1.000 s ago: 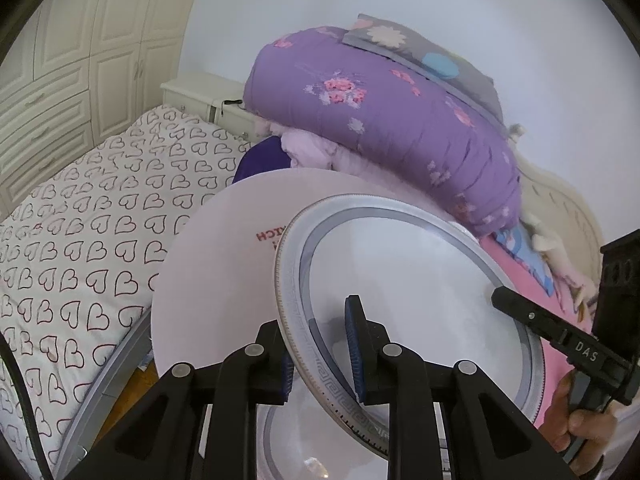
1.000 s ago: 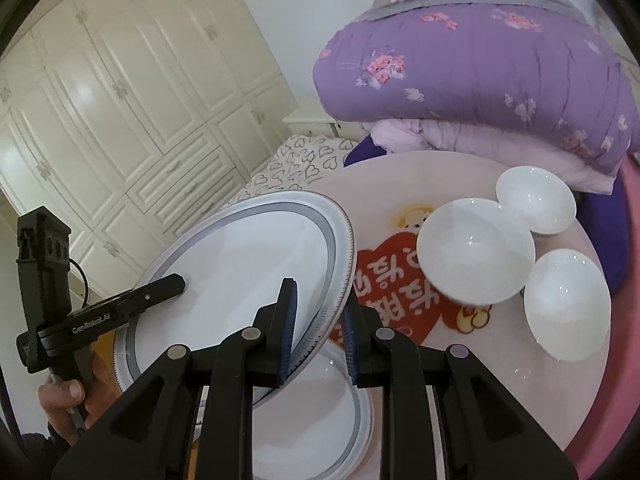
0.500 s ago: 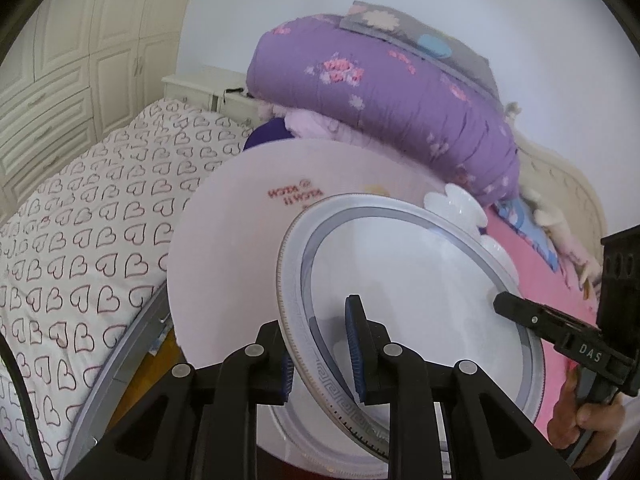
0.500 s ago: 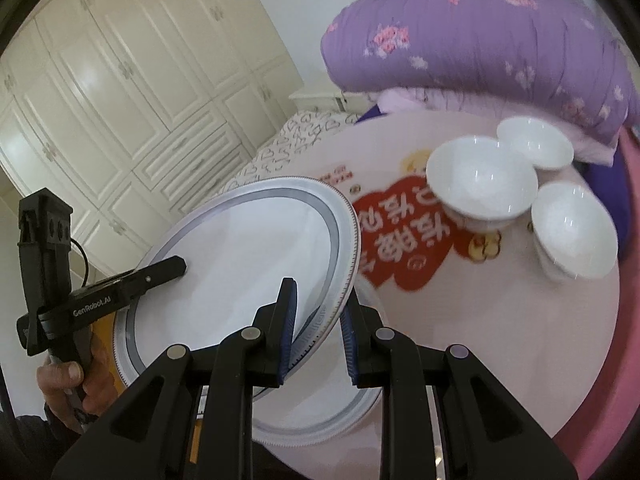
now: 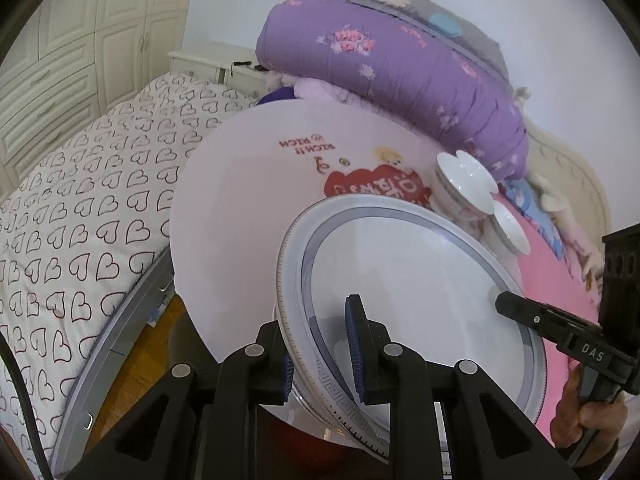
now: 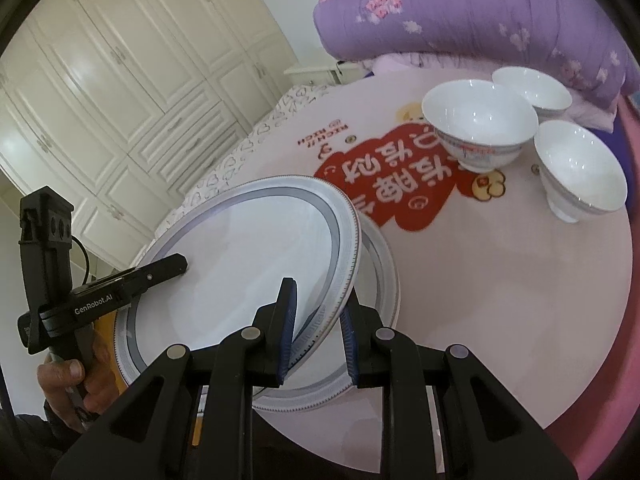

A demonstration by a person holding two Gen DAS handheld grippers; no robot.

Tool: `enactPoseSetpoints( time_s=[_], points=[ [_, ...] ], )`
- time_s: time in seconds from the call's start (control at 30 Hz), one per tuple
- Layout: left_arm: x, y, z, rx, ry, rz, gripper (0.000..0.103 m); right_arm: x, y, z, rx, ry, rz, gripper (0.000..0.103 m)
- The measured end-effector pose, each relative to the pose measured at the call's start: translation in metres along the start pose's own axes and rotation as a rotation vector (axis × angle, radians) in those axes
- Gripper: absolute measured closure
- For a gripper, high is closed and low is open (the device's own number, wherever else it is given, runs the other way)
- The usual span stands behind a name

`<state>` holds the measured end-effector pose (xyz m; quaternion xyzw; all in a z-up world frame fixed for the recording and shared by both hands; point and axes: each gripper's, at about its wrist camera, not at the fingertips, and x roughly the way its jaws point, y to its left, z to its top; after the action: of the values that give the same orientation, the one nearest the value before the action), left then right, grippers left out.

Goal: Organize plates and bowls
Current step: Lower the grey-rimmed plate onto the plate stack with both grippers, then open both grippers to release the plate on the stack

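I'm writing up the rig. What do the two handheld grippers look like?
Both are matte black plastic. The left gripper and right gripper have blue ribbed pads on their fingers and silver pivot pins. One body reads "GenRobot.AI", the other "DAS"; a black cable trails from the left.

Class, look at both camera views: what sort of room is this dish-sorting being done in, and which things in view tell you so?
Most likely a bedroom at home. A bed with a heart-print cover stands beside the round table, a folded purple quilt is piled behind it, and white built-in wardrobes line the wall.
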<state>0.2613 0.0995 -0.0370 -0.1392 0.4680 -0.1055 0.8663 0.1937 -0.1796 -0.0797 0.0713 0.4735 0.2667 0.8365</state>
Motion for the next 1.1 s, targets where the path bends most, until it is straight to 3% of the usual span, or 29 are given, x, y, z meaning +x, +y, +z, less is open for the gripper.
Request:
enactPoseSetpoints(
  time_s=[0.77, 1.03, 1.1],
  points=[
    [0.043, -0.005, -0.008, 0.047, 0.061, 0.066, 0.081, 0.026, -0.015, -0.017, 0.037, 0.093, -0.022, 0.081],
    [0.048, -0.011, -0.013, 0.101, 0.05, 0.129, 0.074, 0.034, -0.017, -0.016, 0.032, 0.122, -0.03, 0.08],
    [0.055, -0.008, -0.014, 0.099, 0.083, 0.152, 0.074, 0.035, -0.018, -0.017, 0.037, 0.13, -0.023, 0.079]
  ],
)
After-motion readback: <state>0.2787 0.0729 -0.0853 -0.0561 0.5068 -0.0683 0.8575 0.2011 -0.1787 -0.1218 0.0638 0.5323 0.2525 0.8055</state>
